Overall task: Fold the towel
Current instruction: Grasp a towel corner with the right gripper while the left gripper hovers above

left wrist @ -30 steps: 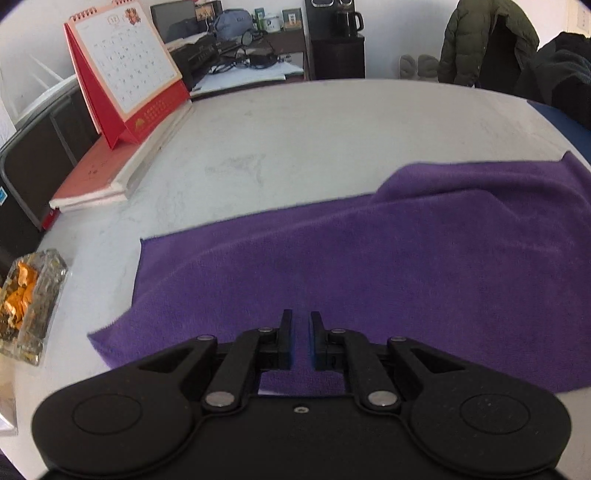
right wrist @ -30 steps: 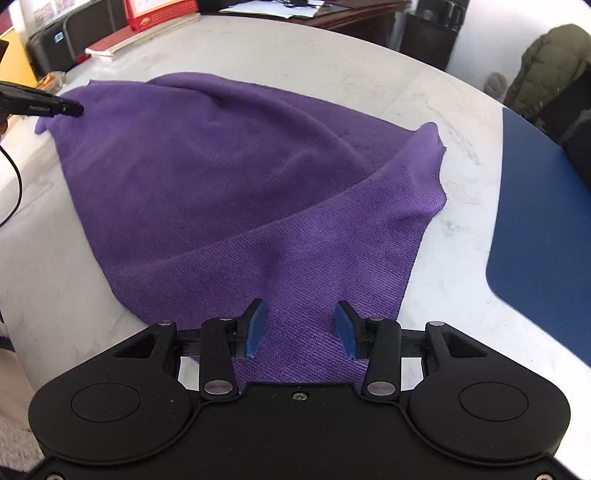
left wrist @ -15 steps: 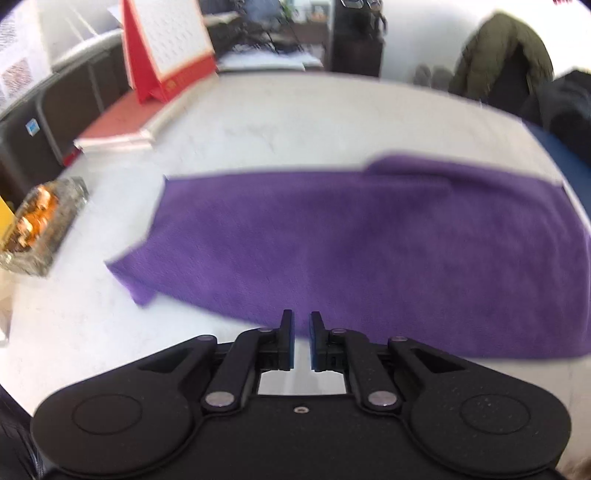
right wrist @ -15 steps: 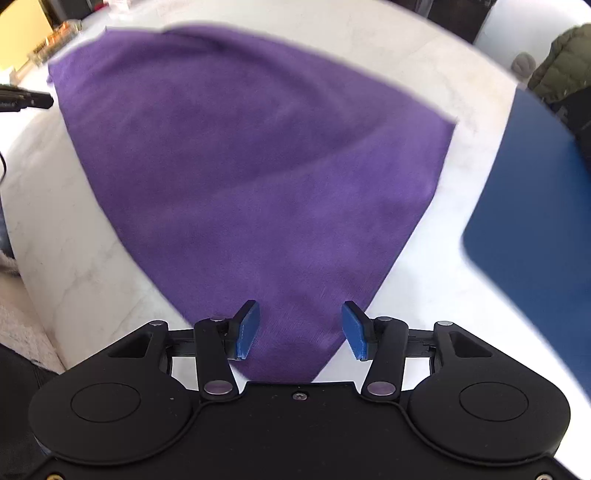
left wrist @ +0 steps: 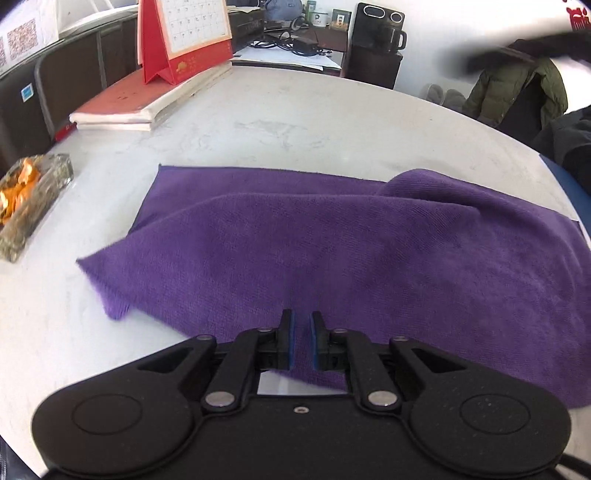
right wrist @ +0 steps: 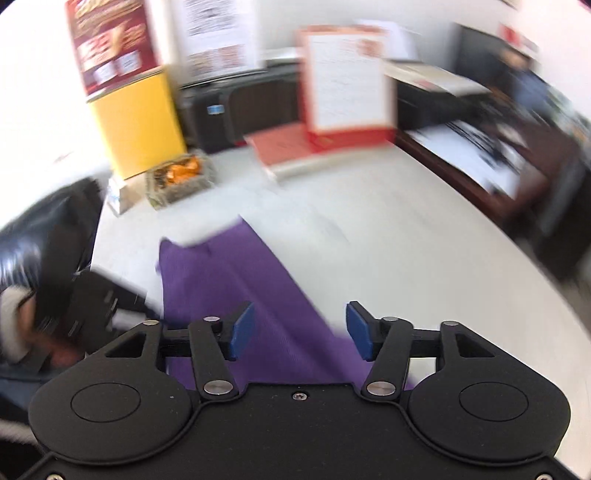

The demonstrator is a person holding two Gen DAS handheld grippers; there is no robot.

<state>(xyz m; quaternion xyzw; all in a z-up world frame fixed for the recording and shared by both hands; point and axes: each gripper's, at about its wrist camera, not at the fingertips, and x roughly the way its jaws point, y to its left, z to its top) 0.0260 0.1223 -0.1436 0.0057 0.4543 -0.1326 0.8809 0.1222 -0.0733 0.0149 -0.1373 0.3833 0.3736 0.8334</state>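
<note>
We are in an office. We see a round white marble-patterned table (left wrist: 303, 122) carrying a red standing desk calendar (left wrist: 184, 37) on a stack of red-covered books (left wrist: 140, 99) at its far left edge, with a clear glass ashtray holding orange peel (left wrist: 29, 199) near the left edge. Beyond the far edge stands a dark wooden desk strewn with white papers and black cables (left wrist: 291, 48), and beside it a black cabinet bearing a black coffee machine with a glass jug (left wrist: 380, 29). An olive-green padded coat (left wrist: 517, 88) hangs at the right. From the right wrist view, blurred, we make out a yellow cabinet topped by a red poster (right wrist: 136, 122) and printed notices on the white wall (right wrist: 218, 29).
</note>
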